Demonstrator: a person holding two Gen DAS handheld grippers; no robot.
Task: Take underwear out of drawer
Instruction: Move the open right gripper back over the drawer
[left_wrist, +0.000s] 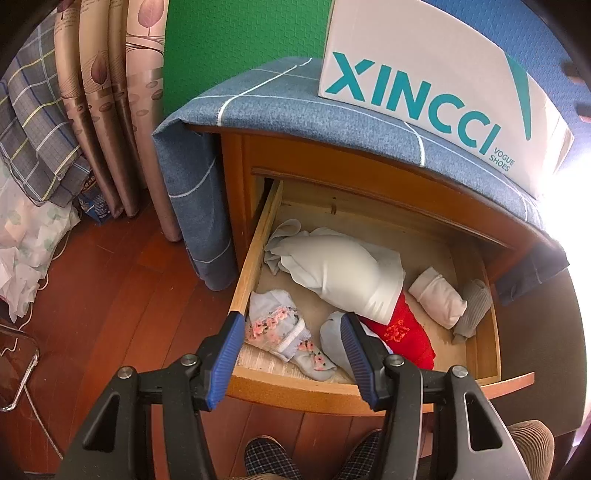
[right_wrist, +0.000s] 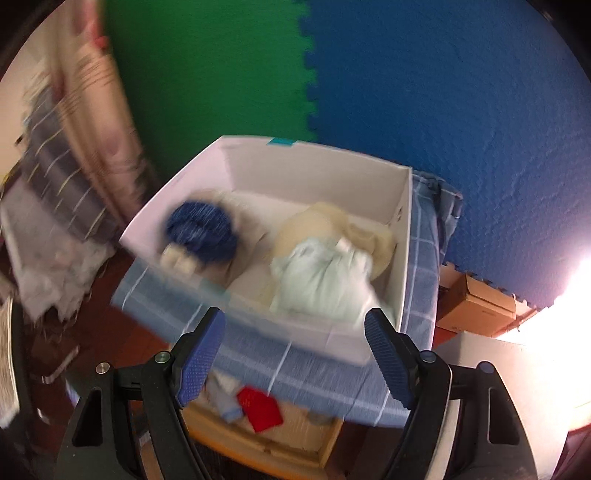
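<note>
Left wrist: left gripper fingers apart, empty, above the open drawer; underwear near-left inside. Right wrist: right gripper fingers apart, empty, near the white box. Risk: loose neighbouring garments snagging and coming along.

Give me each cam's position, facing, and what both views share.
Left wrist: on the left tool, angled down into the open drawer; slippered feet show below.
Right wrist: on the right tool, above the white shoe box holding clothes; no body visible.
Shared: box, drawer, red garment, blue checked cloth.
</note>
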